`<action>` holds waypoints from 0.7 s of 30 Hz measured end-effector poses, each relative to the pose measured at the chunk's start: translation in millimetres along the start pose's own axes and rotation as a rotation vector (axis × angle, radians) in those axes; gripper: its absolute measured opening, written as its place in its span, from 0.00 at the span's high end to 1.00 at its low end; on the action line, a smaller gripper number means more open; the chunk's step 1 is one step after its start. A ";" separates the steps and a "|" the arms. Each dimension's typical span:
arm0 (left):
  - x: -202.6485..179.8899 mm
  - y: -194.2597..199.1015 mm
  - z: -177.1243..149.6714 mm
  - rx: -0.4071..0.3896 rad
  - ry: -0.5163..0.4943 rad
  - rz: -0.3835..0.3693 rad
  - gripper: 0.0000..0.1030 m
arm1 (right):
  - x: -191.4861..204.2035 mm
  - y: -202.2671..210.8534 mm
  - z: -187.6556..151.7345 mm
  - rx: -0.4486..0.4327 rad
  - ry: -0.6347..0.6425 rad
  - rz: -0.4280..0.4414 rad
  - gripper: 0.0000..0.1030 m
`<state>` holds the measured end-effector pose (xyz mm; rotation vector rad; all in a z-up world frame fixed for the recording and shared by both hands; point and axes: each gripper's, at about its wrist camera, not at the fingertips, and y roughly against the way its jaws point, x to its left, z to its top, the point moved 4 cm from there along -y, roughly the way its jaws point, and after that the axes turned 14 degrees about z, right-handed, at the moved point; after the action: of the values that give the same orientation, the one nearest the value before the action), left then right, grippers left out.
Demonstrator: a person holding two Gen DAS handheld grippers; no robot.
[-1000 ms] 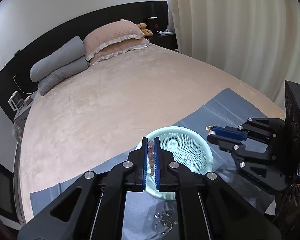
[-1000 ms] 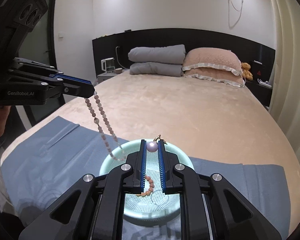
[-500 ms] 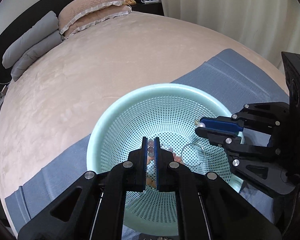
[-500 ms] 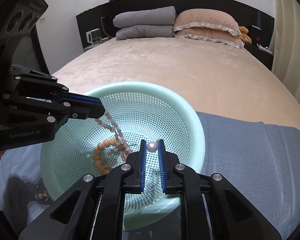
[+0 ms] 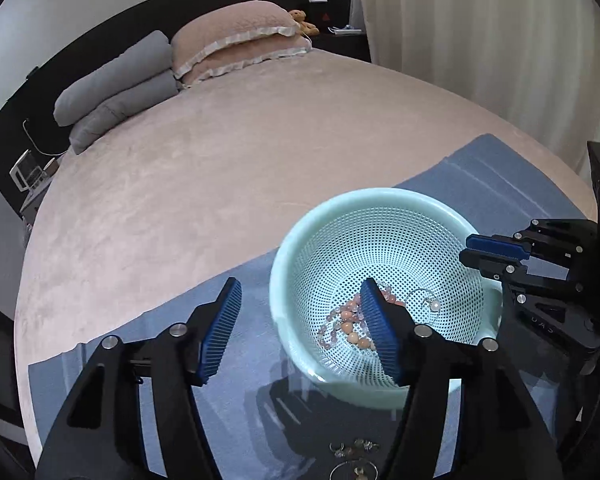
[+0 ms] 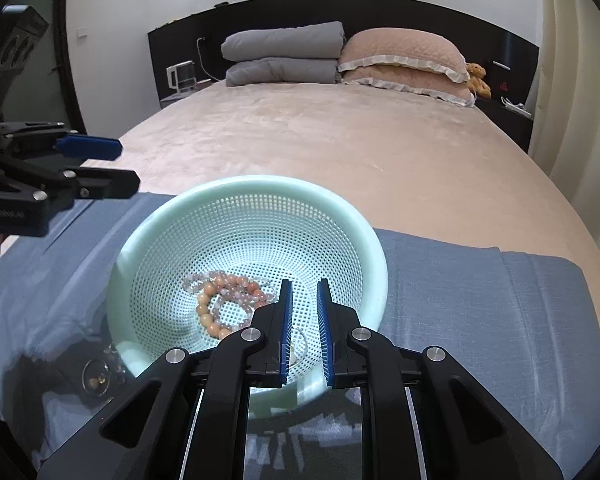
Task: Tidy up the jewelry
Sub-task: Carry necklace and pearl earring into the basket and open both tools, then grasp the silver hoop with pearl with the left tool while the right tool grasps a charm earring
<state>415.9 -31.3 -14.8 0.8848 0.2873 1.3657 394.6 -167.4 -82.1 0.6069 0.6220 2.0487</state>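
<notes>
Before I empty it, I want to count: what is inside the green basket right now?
Inside the green basket lie tangled bead strands, peach and pale pink, plus a thin ring carrying a pearl. The right tongs cover part of the bottom, so anything beneath them stays unseen.

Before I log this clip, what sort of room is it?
A bedroom, most likely. A wide bed with stacked pillows stands against a dark headboard, and a teddy bear sits beside the pillows. The jewelry basket rests on a blue cloth at the bed's foot.
</notes>
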 end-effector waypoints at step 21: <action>12.8 56.9 -134.3 0.045 0.072 0.040 0.06 | 74.3 55.7 -76.6 -0.017 0.118 0.058 0.54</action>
<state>290.2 28.6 -60.0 0.8842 0.3586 1.4352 276.5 -146.1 -91.2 0.5023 0.6621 2.1533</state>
